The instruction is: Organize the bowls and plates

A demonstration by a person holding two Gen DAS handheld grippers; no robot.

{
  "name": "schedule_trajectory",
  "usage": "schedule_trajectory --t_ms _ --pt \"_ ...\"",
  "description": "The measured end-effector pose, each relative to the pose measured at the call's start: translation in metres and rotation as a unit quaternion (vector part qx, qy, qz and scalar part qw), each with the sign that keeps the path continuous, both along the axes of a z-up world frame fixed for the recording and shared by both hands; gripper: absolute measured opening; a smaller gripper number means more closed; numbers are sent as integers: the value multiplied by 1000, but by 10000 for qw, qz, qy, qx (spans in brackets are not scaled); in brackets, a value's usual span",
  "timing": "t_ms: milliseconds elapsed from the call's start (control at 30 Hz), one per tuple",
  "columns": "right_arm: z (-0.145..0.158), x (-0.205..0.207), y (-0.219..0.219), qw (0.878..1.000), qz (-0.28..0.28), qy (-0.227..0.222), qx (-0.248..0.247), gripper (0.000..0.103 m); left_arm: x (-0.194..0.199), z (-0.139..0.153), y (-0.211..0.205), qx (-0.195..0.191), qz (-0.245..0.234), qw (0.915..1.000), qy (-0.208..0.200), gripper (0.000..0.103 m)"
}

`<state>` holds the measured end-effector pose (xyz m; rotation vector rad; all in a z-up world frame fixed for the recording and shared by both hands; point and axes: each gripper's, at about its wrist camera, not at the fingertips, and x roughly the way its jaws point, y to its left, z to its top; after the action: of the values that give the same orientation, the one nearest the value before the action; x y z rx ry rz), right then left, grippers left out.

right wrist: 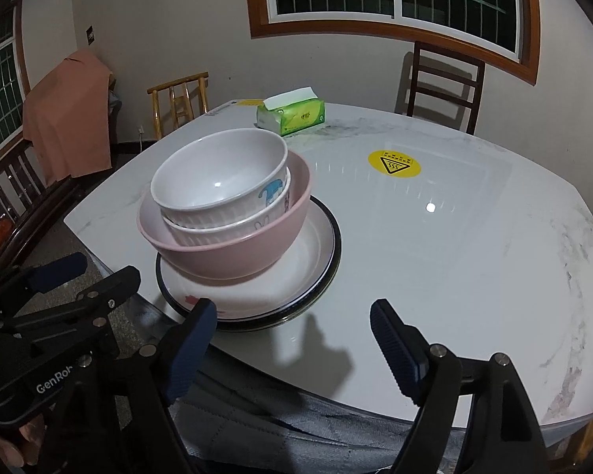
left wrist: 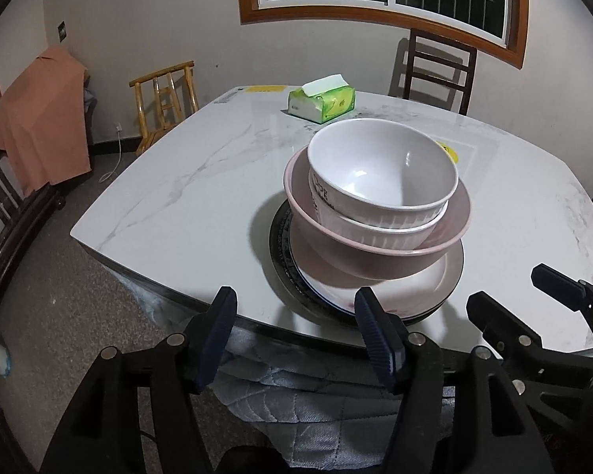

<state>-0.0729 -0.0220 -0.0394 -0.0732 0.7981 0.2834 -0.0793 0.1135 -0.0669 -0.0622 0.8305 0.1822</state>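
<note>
Near the front edge of the marble table (left wrist: 186,205) stands one stack. Dark-rimmed plates (left wrist: 431,288) lie at the bottom, the top one white with a pink print. On them sits a pink bowl (left wrist: 359,262) holding a ribbed white bowl (left wrist: 391,225), with a second white bowl (left wrist: 379,166) nested on top. My left gripper (left wrist: 296,312) hangs open just in front of the plates' near rim, touching nothing. My right gripper (right wrist: 294,316) is open over bare table right of the plates (right wrist: 296,276), its left pad close to their rim. The pink bowl (right wrist: 237,256) leans left.
A green tissue box (left wrist: 322,104) lies at the far side, a yellow warning sticker (right wrist: 393,164) sits mid-table. Chairs (left wrist: 435,71) stand around it, one draped with a pink cloth (left wrist: 43,118). Quilted grey fabric (left wrist: 296,395) hangs below the table's near edge.
</note>
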Motion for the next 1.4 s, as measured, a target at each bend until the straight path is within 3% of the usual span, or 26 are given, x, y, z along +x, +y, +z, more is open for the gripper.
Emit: schedule_trajectory --t_ms 1400 --pt "-6 -1 -1 9999 13 100 -117 83 0 2 -2 98 54 9999 -79 59"
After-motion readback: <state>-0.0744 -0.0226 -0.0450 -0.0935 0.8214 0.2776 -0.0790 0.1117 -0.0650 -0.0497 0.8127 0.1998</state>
